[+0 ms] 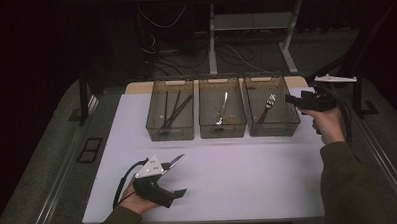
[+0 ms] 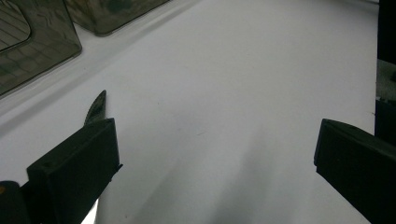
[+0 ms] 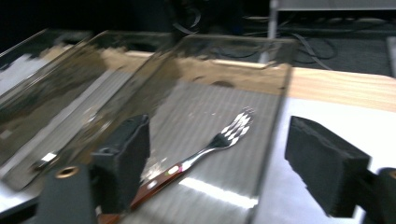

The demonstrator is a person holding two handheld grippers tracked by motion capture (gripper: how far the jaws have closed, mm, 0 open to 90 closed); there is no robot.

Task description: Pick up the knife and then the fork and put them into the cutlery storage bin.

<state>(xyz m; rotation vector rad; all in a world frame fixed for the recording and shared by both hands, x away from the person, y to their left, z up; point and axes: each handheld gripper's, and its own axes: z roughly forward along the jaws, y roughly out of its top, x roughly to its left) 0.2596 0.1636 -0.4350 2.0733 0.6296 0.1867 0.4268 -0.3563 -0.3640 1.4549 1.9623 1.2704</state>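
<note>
A fork (image 1: 268, 105) with a reddish-brown handle lies on the floor of the right-hand smoky clear bin (image 1: 273, 131). My right gripper (image 1: 288, 99) hovers at that bin's right rim, open, with nothing pressed between its pads. In the right gripper view the fork (image 3: 224, 137) lies below the right gripper (image 3: 217, 161). One jaw stands over the bin (image 3: 276, 112) and the other outside its wall. My left gripper (image 1: 181, 175) rests near the table's front left, held in a hand, open and empty. In its own view the left gripper (image 2: 215, 154) frames bare white tabletop.
The white table (image 1: 238, 165) carries three bins in a row at the back. The left bin (image 1: 170, 134) holds dark chopsticks (image 1: 174, 110), the middle bin (image 1: 222, 131) a metal utensil (image 1: 222, 108). Desk legs and cables stand beyond the table.
</note>
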